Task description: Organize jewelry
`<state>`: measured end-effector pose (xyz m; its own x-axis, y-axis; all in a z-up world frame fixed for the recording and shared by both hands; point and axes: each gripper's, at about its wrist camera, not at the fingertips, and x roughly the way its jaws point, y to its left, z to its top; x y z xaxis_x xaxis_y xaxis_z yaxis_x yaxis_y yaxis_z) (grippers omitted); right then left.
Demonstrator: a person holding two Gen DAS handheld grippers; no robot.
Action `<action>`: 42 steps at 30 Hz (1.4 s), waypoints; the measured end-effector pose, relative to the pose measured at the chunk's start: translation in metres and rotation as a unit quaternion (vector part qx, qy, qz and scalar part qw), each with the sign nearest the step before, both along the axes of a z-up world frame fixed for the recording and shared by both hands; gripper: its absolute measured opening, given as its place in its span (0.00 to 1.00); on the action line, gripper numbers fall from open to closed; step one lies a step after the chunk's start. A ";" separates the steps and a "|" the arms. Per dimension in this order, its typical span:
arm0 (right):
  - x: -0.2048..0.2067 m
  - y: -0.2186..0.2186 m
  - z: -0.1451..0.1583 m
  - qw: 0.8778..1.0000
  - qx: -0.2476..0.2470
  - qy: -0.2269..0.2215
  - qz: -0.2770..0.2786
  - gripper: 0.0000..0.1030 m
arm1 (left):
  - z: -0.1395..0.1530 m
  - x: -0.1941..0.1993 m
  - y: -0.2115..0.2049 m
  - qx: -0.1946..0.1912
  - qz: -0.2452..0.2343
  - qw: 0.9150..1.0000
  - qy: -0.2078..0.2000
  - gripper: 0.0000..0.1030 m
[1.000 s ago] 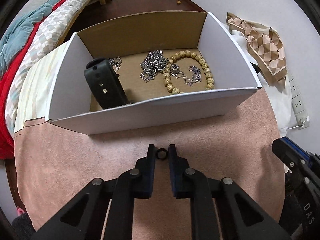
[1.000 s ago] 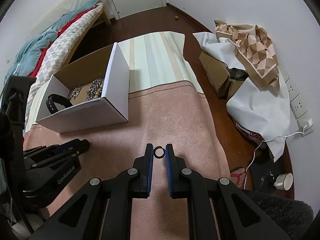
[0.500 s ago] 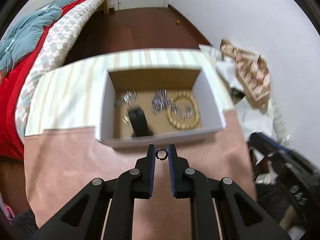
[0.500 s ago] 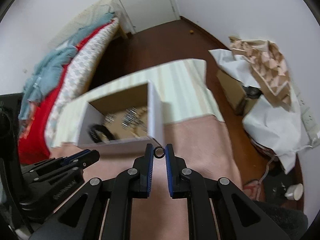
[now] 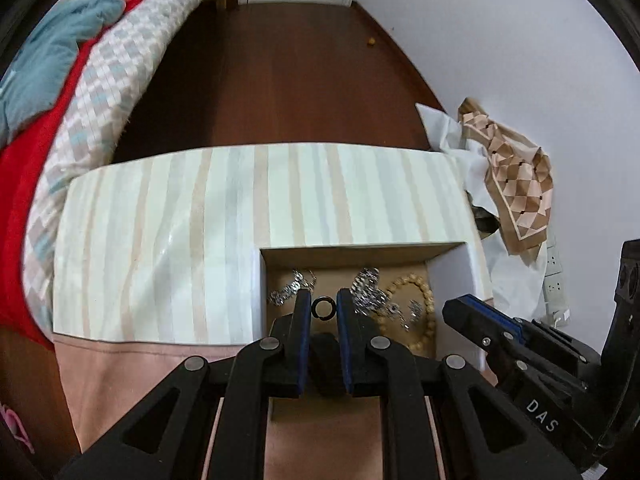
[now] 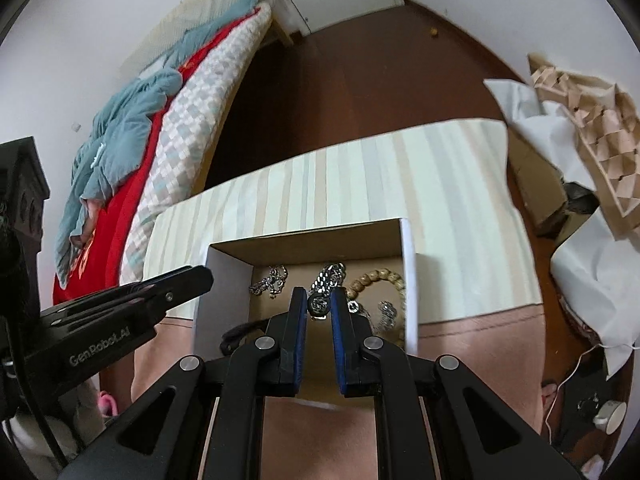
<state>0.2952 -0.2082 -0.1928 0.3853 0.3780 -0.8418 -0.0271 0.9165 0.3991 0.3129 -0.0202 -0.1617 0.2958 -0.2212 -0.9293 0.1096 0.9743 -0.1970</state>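
Note:
My left gripper [image 5: 323, 309] is shut on a small dark ring [image 5: 323, 308] and holds it above the open white box [image 5: 257, 296]. My right gripper [image 6: 319, 305] is shut on another dark ring [image 6: 319, 304], also above the box [image 6: 409, 280]. Inside lie silver chains [image 5: 370, 292], a wooden bead bracelet [image 5: 424, 292] and a black strap [image 6: 240, 330], partly hidden by the fingers. The right gripper shows at the right of the left wrist view [image 5: 520, 344]; the left gripper shows at the left of the right wrist view [image 6: 120, 312].
The box stands on a table with a pink cloth [image 5: 132, 376] and a striped cover [image 5: 200, 240]. A bed with red and blue bedding [image 5: 60, 80] is at the left. White paper and a patterned cloth [image 5: 516, 176] are piled at the right by the wall.
Both grippers have risen from the pink cloth and moved forward, each still holding its ring. They now hover over the box instead of in front of it.

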 end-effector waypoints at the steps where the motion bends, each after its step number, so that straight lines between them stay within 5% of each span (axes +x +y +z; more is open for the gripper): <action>1: 0.005 0.002 -0.002 1.000 -0.002 0.005 0.004 0.12 | -0.003 0.006 0.001 -0.005 -0.001 1.000 0.010 0.10; 7: 0.014 0.001 -0.003 1.000 -0.010 0.015 -0.002 0.13 | 0.004 0.023 0.001 -0.005 0.007 1.000 0.012 0.13; 12: 0.006 -0.008 0.006 1.000 -0.020 0.011 -0.017 0.27 | 0.024 0.018 0.010 0.023 0.026 0.999 -0.024 0.52; 17: -0.006 -0.021 0.019 0.999 -0.026 0.006 -0.027 0.36 | 0.035 -0.001 0.027 0.051 0.049 0.996 -0.047 0.60; 22: -0.022 -0.020 0.032 0.995 -0.100 -0.004 -0.025 0.74 | 0.041 -0.031 0.039 0.093 0.079 0.990 -0.074 0.82; 26: -0.033 -0.009 0.036 0.986 -0.166 -0.001 -0.015 0.91 | 0.038 -0.052 0.041 0.120 0.086 0.986 -0.073 0.96; 28: -0.040 -0.005 0.037 0.982 -0.189 0.001 -0.016 0.98 | 0.035 -0.062 0.040 0.128 0.087 0.986 -0.070 0.96; 42: -0.106 -0.008 0.086 0.974 -0.220 -0.025 -0.044 1.00 | 0.081 -0.130 0.028 0.107 0.088 0.985 -0.101 0.97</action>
